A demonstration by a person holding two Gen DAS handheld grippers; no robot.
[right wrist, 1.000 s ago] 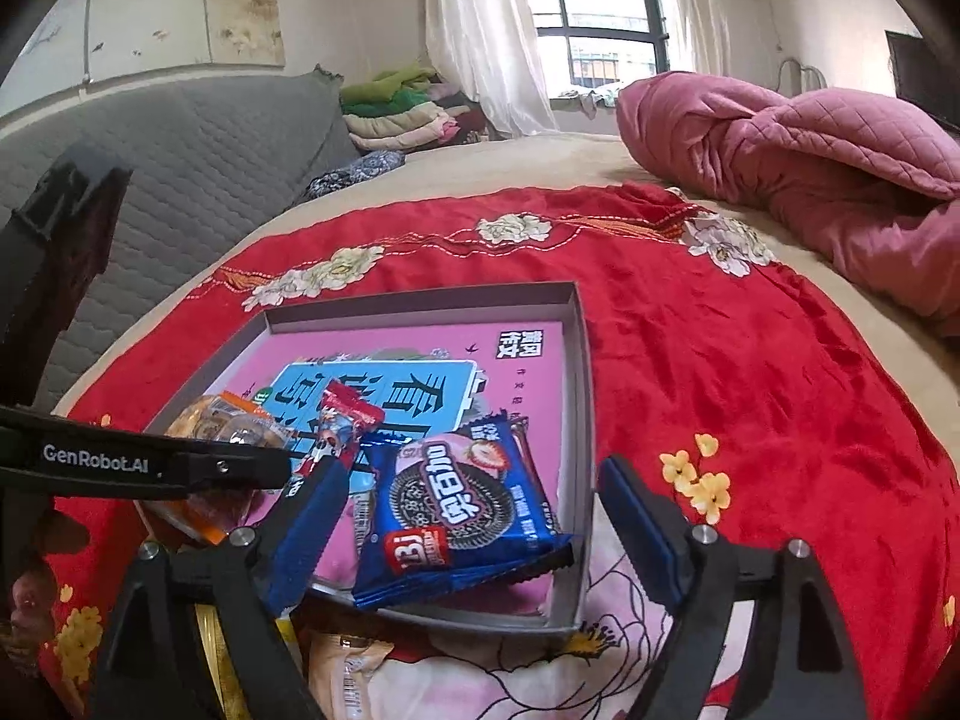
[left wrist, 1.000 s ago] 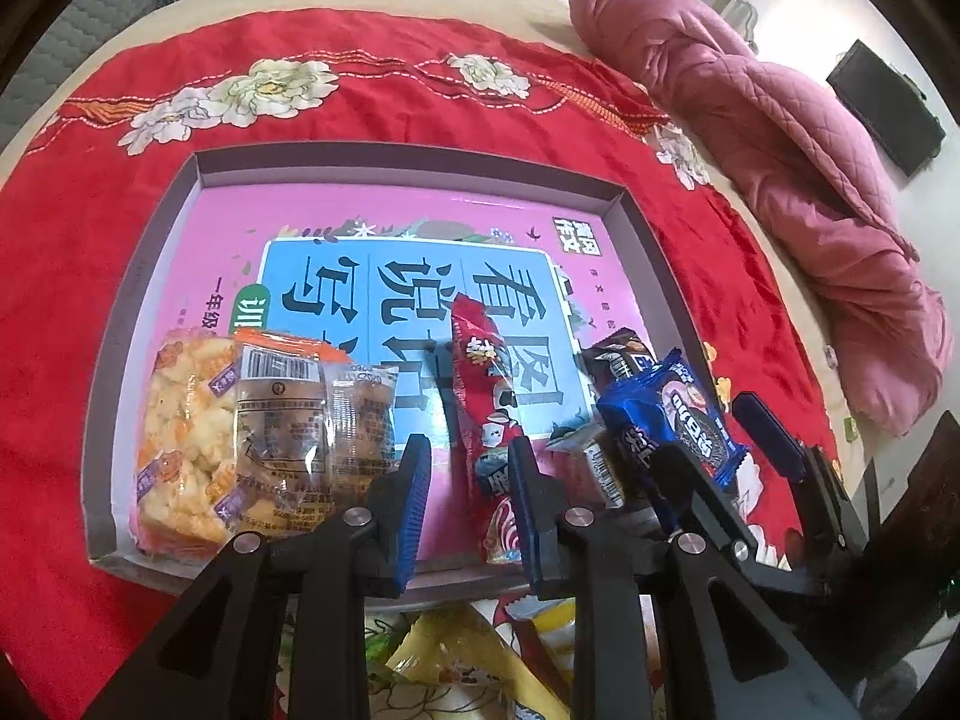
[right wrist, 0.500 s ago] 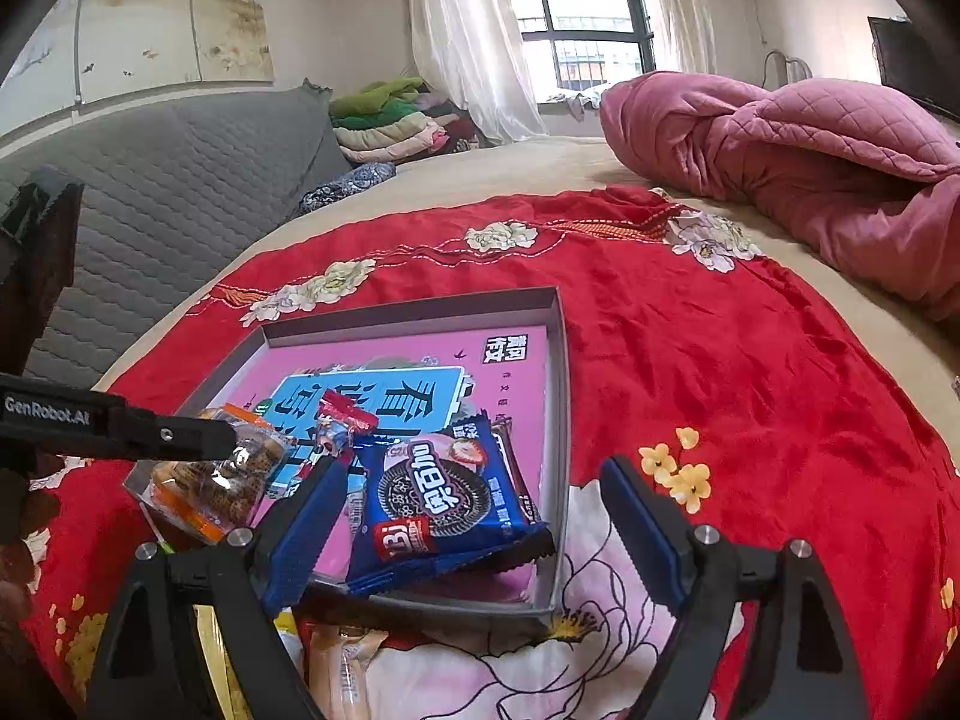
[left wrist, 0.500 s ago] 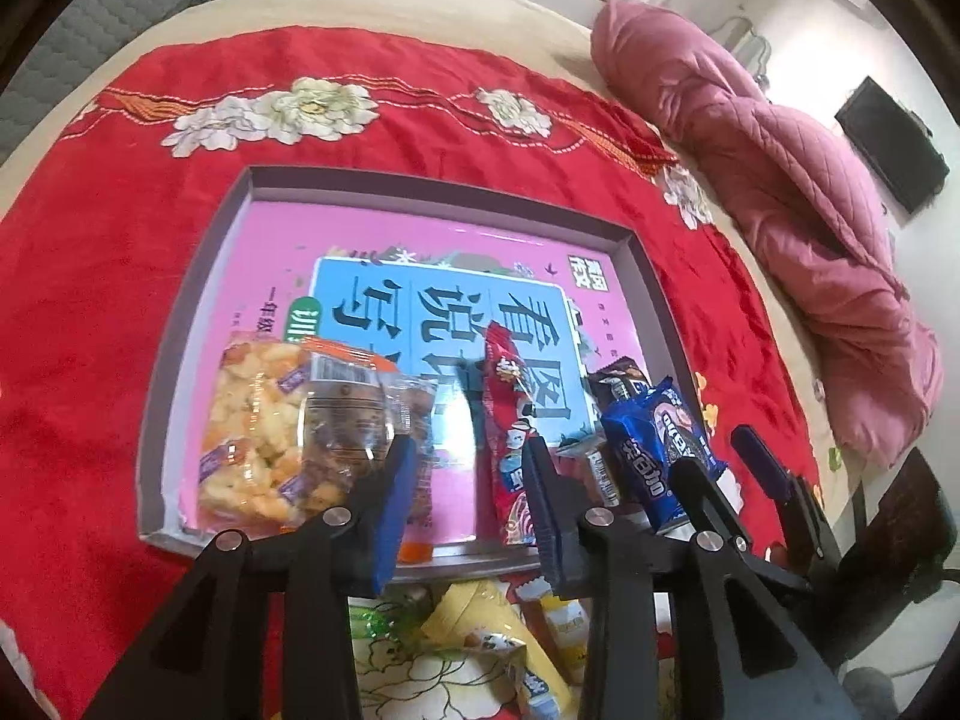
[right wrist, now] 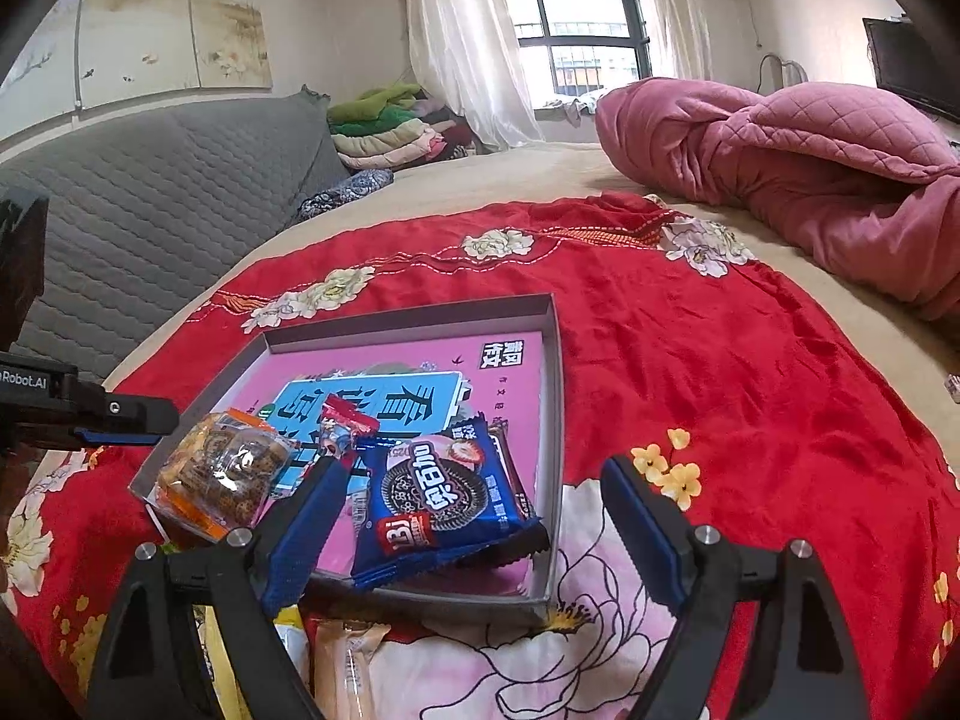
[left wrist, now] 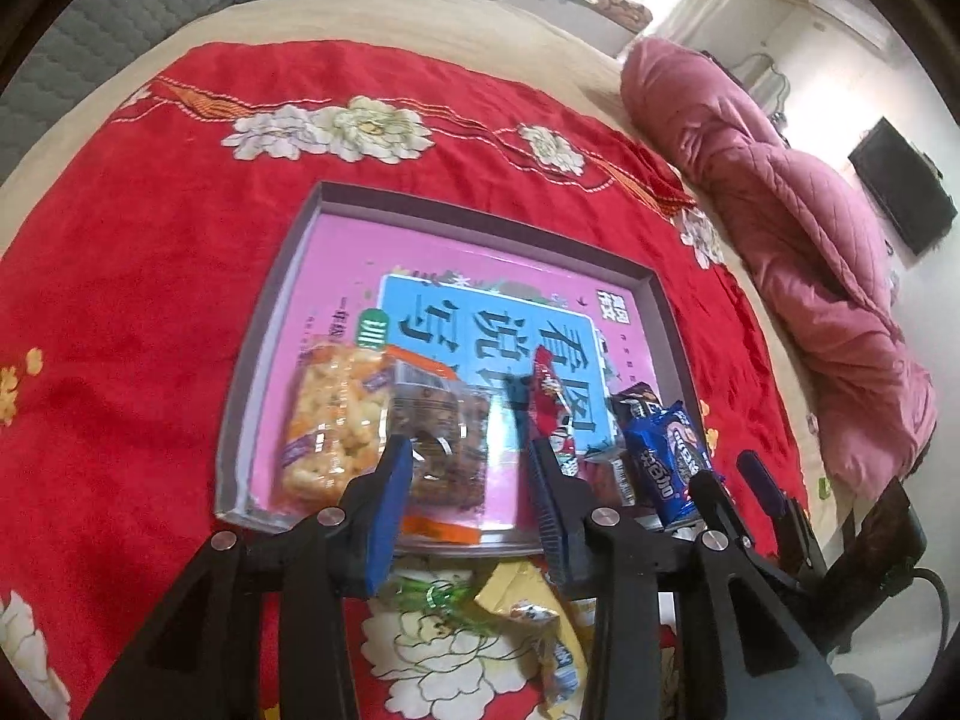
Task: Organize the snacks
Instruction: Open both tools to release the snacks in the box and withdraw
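Note:
A grey-rimmed box tray [left wrist: 480, 222] with a pink and blue printed floor lies on the red cloth. In it lie a clear packet of yellow puffs [left wrist: 333, 420], a clear packet of brown biscuits [left wrist: 444, 420], a red stick packet [left wrist: 546, 396] and a blue cookie packet [left wrist: 666, 456]. My left gripper [left wrist: 468, 456] hovers over the tray's near edge above the biscuit packet, its jaws opening, nothing pressed between them. My right gripper [right wrist: 468, 474] stands wide open above the blue cookie packet [right wrist: 444, 498] without touching it.
Loose snacks lie on the cloth in front of the tray: a yellow packet [left wrist: 528, 606], a green wrapper [left wrist: 426, 594] and a beige packet [right wrist: 348, 660]. A pink quilt [right wrist: 810, 168] is heaped at the back right. A grey padded headboard [right wrist: 150, 192] runs along the left.
My left gripper's jaws have widened and it has drawn back and up from the tray; the red stick packet that stood between them stays in the tray. The right gripper has barely moved.

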